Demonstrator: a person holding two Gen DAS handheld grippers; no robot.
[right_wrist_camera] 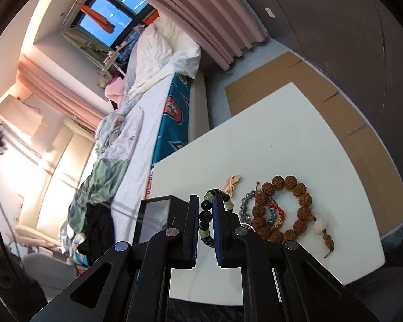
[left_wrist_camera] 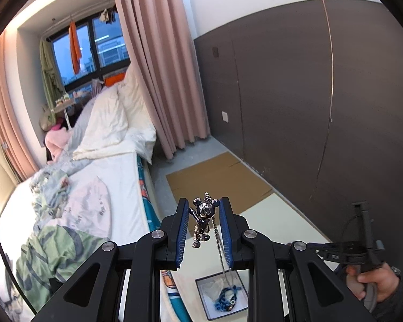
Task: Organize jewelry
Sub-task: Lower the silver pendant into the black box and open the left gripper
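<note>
My left gripper (left_wrist_camera: pixel 203 209) is shut on a silver mouse-figure pendant (left_wrist_camera: pixel 202 216), held high above the table; its chain (left_wrist_camera: pixel 219 247) hangs down toward an open box (left_wrist_camera: pixel 223 295) that holds a blue bracelet (left_wrist_camera: pixel 227 297). My right gripper (right_wrist_camera: pixel 204 216) is shut on a dark-and-green bead bracelet (right_wrist_camera: pixel 205 221) just above the white table (right_wrist_camera: pixel 282 134). To its right lie a large brown seed-bead bracelet (right_wrist_camera: pixel 282 206), a grey bead bracelet (right_wrist_camera: pixel 245 204), a red cord bracelet (right_wrist_camera: pixel 278 212) and a gold dragonfly piece (right_wrist_camera: pixel 231 183). A black box (right_wrist_camera: pixel 158 209) stands left of the right gripper.
A bed (right_wrist_camera: pixel 137 123) with rumpled bedding runs along the table's left side. Cardboard sheets (left_wrist_camera: pixel 217 179) lie on the floor beyond the table, by a dark wall panel (left_wrist_camera: pixel 309 107). The hand holding the right gripper (left_wrist_camera: pixel 373 281) shows at the lower right of the left wrist view.
</note>
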